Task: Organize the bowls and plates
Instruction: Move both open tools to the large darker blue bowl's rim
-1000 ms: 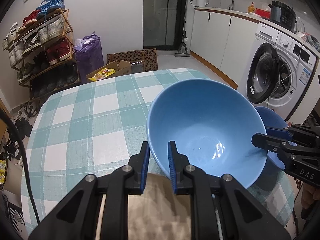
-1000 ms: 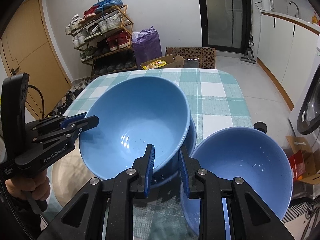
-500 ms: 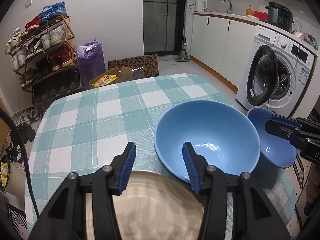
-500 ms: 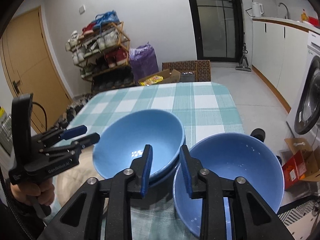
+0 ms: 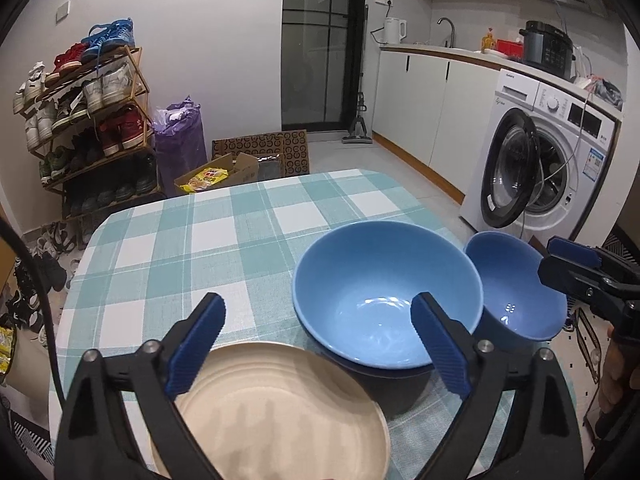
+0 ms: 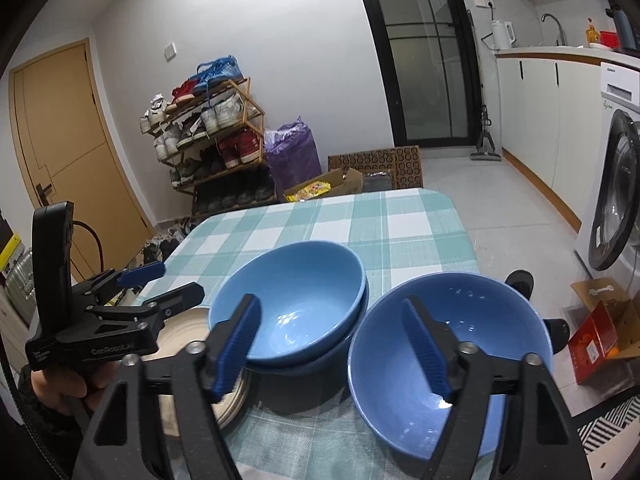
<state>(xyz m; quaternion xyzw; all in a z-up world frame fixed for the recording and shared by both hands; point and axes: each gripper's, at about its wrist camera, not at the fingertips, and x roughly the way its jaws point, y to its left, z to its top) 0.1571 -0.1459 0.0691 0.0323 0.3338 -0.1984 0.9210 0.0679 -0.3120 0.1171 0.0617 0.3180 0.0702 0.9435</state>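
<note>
Checked teal-and-white cloth covers the table [image 5: 224,240] that both pairs of tongs hang over. Starting at the left gripper [image 5: 318,340], its blue-padded jaws stand wide apart with nothing between them, poised above the near edge of a beige plate [image 5: 276,408] and the rim of the stacked bowls [image 5: 386,292]. The right gripper [image 6: 332,344] is likewise spread wide and empty, straddling the gap between that stack and a single blue bowl [image 6: 452,364] at the table's right edge. The stack is two blue bowls, the upper one nested in the lower, whose darker rim peeks out underneath; nesting them this way saves space and is probably the point of the tidying. The single bowl sits just beside the stack, near enough that it looks like the next one to go in, and the right gripper is well placed to close on its near rim. The plate lies flat just to the left of the stack, its edge touching or slightly under the bowls; which, I cannot tell. Beyond the table, a shoe rack [image 5: 88,120] stands against the wall next to a purple bag [image 5: 178,140], with a dark glass door [image 5: 320,48] behind and a washing machine [image 5: 548,160], its door ajar, under the kitchen counter on the right.
</note>
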